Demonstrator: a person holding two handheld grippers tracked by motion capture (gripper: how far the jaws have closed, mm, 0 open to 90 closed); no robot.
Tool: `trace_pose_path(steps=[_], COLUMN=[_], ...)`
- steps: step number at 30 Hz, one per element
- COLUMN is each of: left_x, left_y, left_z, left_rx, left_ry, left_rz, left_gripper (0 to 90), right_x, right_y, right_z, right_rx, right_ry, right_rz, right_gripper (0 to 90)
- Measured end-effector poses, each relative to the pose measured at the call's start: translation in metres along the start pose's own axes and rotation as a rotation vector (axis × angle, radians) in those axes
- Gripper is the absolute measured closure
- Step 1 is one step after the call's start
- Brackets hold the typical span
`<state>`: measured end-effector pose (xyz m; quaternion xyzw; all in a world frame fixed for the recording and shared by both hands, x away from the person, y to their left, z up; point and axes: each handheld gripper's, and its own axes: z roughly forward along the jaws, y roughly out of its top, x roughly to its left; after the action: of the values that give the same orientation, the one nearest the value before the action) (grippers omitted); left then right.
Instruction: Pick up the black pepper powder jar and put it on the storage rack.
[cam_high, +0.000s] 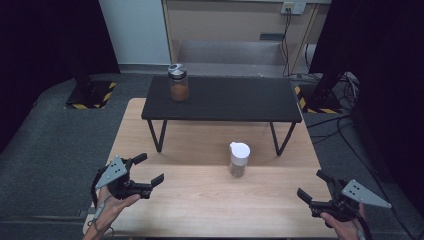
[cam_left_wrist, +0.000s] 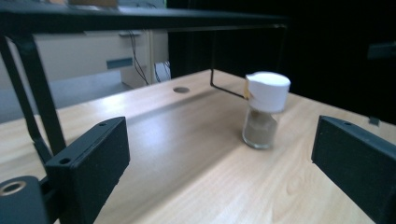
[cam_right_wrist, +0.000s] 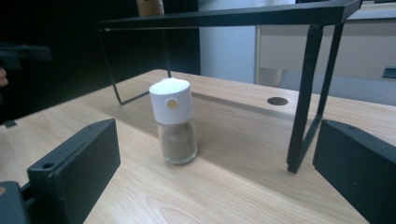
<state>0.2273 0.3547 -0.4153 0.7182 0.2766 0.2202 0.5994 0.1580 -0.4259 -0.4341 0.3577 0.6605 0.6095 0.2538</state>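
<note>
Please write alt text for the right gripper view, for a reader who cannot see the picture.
A small glass spice jar with a white cap stands upright on a light wooden table, between the two open black jaws of the right gripper. A black metal shelf stands over the table behind it, one leg near the right jaw.

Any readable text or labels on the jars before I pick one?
None readable.
White-capped jar: no label showing, just a round yellow dot on the cap.
Orange jar on the black shelf: no lettering can be made out.
</note>
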Motion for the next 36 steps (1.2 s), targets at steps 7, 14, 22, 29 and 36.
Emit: trace_pose_path(steps=[7,14,22,29,36], left_x=[-0.004,-0.004,-0.001,0.001,0.001], left_y=[-0.003,-0.003,-0.006,-0.007,-0.007], left_z=[-0.010,-0.012,-0.015,-0.017,-0.016], left_rx=[0.003,-0.009,-0.025,-0.029,-0.026], left_ry=[0.010,0.010,0.023,0.027,0.023], left_rz=[-0.004,-0.010,-0.038,-0.053,-0.051], left_gripper=[3.0,2.7,2.7,2.7,2.7], right_x=[-0.006,-0.017,-0.026,-0.029,-0.032], right_y=[0.022,0.074,0.118,0.148,0.162], right_z=[0.000,-0.005,0.003,0.015,0.031], right_rx=[0.012,0.042,0.066,0.103,0.135], right_ry=[0.017,0.055,0.093,0.122,0.156], right_rz=[-0.024,-0.084,-0.114,-0.126,-0.136], right_gripper=[1.0,1.3,2.5,2.3,2.3])
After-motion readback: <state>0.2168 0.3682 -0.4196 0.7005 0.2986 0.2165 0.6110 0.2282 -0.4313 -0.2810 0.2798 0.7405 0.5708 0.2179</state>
